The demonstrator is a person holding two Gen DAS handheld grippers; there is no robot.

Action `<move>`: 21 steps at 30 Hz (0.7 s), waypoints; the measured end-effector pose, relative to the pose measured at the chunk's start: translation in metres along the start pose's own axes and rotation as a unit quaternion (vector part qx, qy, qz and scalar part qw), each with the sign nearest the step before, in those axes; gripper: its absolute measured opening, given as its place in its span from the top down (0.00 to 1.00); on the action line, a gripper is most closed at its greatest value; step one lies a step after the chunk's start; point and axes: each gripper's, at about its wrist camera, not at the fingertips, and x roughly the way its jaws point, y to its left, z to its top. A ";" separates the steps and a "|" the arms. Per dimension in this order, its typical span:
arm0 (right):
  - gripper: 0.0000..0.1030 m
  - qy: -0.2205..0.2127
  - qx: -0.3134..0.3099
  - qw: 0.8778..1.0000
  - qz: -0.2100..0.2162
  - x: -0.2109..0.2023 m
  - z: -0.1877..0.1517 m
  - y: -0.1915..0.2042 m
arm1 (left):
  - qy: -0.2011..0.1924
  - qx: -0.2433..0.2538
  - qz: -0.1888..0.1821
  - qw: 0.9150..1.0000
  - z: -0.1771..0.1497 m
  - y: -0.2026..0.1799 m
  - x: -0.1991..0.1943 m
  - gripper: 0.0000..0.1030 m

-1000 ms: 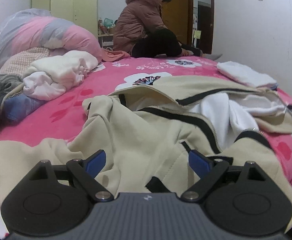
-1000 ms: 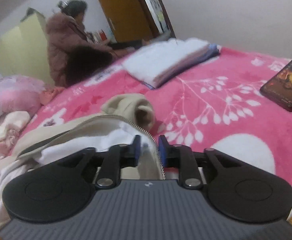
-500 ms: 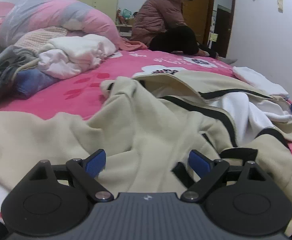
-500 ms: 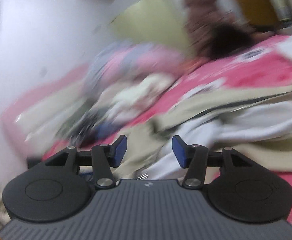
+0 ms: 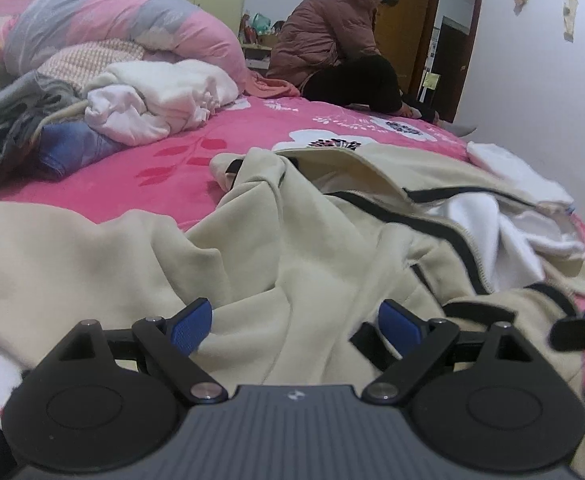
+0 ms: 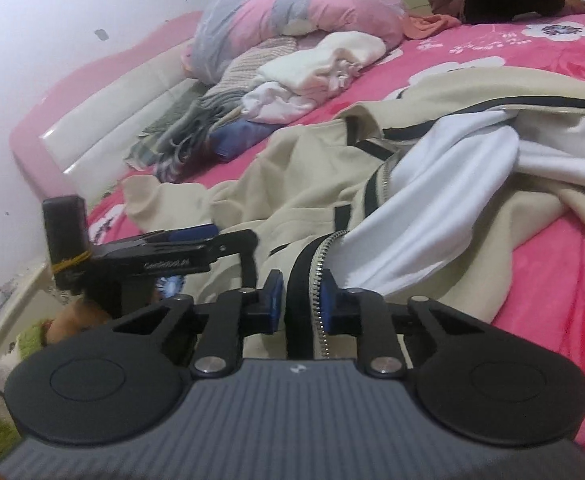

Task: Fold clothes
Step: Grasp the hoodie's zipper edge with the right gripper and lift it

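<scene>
Jacket: the cream zip-up jacket (image 6: pixel 292 184) lies rumpled and open across the pink bed (image 6: pixel 532 288), filling the centre of both views, its white lining (image 6: pixel 432 200) spilled out at centre right.
Zipper edge: the black-taped zipper edge (image 6: pixel 306 292) runs down into the lower middle of my right wrist view.
Right gripper: my right gripper (image 6: pixel 299 304) has just been closing and is now clenched on that zipper edge, the tape standing between the blue pads.
Left gripper: my left gripper (image 5: pixel 294 322) is spread wide and holds nothing; cream cloth lies beneath and between its fingers at the bottom of its view.
Step in hand: I judge I am pinching the front edge to pull the jacket flat before folding.
Risk, slip: the grip looks to be only on the thin tape, so a hard tug could pull it free.
Risk, bunching: with one side unheld, pulling may drag the whole jacket instead of spreading it.
Risk, crowding: the pile of clothes (image 5: pixel 144 100) at upper left lies near enough for a sleeve to drag into it.
</scene>
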 end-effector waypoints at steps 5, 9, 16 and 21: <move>0.95 -0.009 -0.040 0.997 0.063 0.000 -0.008 0.016 | 0.004 -0.077 -0.114 0.991 0.014 0.012 -0.016 0.07; 0.96 0.017 -0.078 0.991 0.106 0.013 -0.019 0.035 | 0.022 -0.111 -0.181 0.977 0.019 0.011 -0.013 0.07; 0.96 0.039 -0.092 0.985 0.141 0.022 -0.033 0.052 | 0.058 -0.048 -0.175 0.982 0.013 -0.019 0.000 0.08; 0.96 0.023 -0.092 0.982 0.161 0.015 -0.038 0.058 | 0.081 -0.006 -0.136 0.987 0.010 -0.033 0.014 0.27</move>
